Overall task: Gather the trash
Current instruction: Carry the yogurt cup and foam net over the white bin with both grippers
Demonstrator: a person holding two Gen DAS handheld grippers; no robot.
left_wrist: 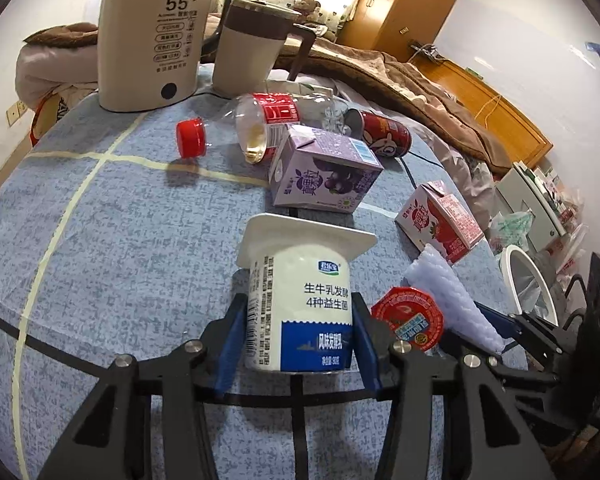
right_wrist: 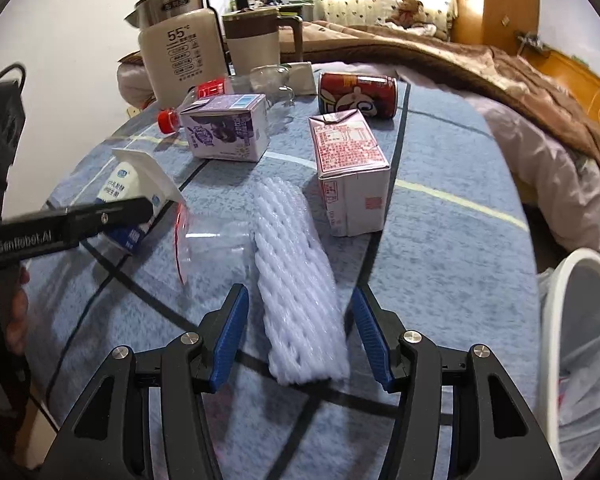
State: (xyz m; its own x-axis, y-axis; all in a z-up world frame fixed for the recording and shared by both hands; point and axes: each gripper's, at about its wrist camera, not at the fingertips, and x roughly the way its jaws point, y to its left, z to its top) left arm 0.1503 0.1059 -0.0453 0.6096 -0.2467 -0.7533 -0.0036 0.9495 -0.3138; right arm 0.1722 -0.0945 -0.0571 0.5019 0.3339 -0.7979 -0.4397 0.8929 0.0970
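My left gripper [left_wrist: 298, 340] is shut on a white and blue yogurt cup [left_wrist: 300, 300] that stands upside down on the blue tablecloth; it also shows in the right wrist view [right_wrist: 140, 196]. My right gripper [right_wrist: 298, 336] is open around a white foam net sleeve [right_wrist: 296, 280], its blue pads apart from it on both sides. The sleeve also shows in the left wrist view [left_wrist: 452, 296]. A clear plastic cup with a red lid [left_wrist: 408, 316] lies between the two grippers.
A purple carton [left_wrist: 328, 172], a red carton [right_wrist: 348, 164], a red can [right_wrist: 358, 94] and a plastic bottle [left_wrist: 268, 120] with a red cap [left_wrist: 190, 138] lie further back. A kettle [left_wrist: 152, 48] and mug [left_wrist: 248, 48] stand behind. A white bin [right_wrist: 580, 344] with a liner is at right.
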